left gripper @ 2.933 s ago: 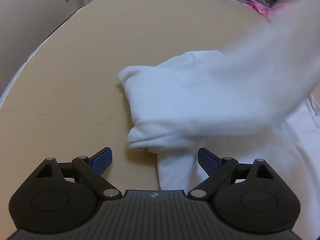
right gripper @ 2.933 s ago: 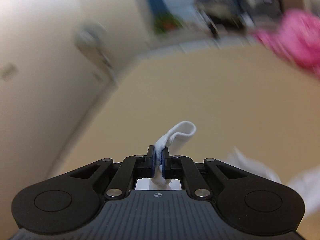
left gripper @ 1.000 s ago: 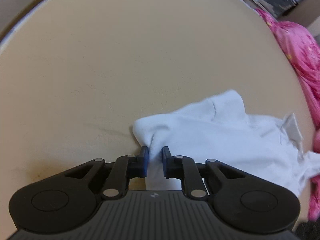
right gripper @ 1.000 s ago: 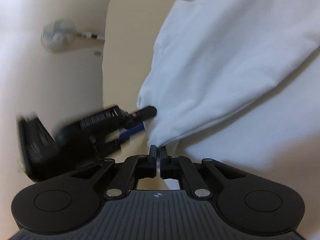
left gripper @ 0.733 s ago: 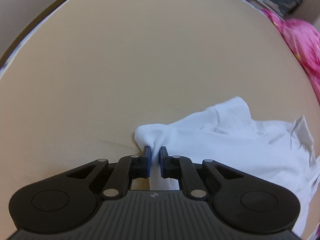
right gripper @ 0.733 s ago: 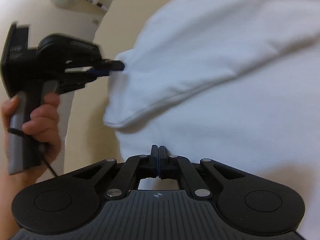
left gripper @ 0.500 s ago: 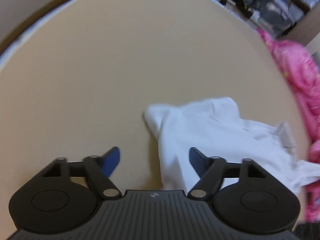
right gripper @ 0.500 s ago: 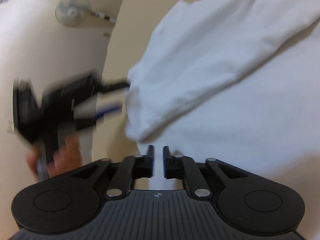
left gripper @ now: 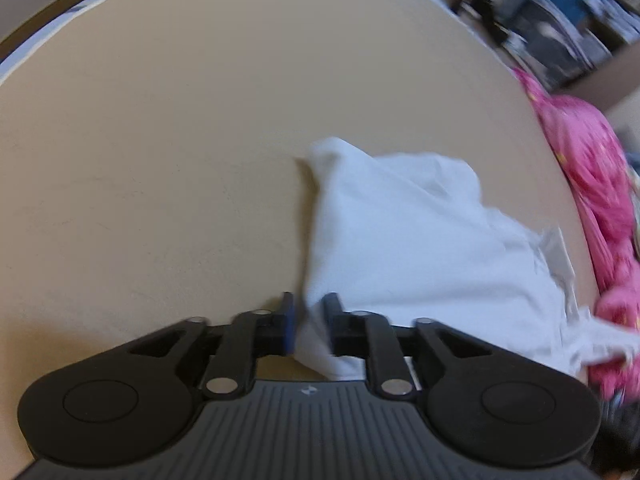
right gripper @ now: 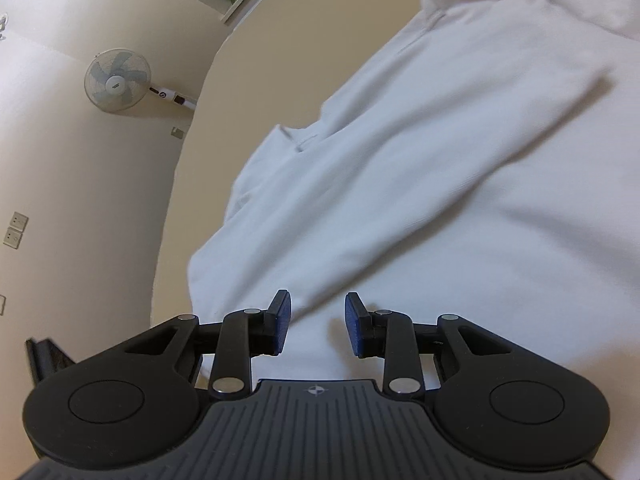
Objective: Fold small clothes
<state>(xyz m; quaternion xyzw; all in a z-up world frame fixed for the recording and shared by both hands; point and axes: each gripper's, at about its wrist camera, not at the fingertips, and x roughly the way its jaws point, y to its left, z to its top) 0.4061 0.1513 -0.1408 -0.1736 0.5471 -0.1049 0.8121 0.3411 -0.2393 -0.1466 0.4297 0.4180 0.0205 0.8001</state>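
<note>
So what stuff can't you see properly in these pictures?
- Left wrist view: the near edge of the white shirt is hidden behind the left gripper, whose jaws are closing around it.
- Left wrist view: the pink clothes are blurred and cut off by the right edge.
- Right wrist view: the shirt runs off the picture's right side; the right gripper is opening.

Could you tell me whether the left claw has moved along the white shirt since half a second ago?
Yes. The left claw has slid to the edge of the white shirt against the tan table, closing around it.
</note>
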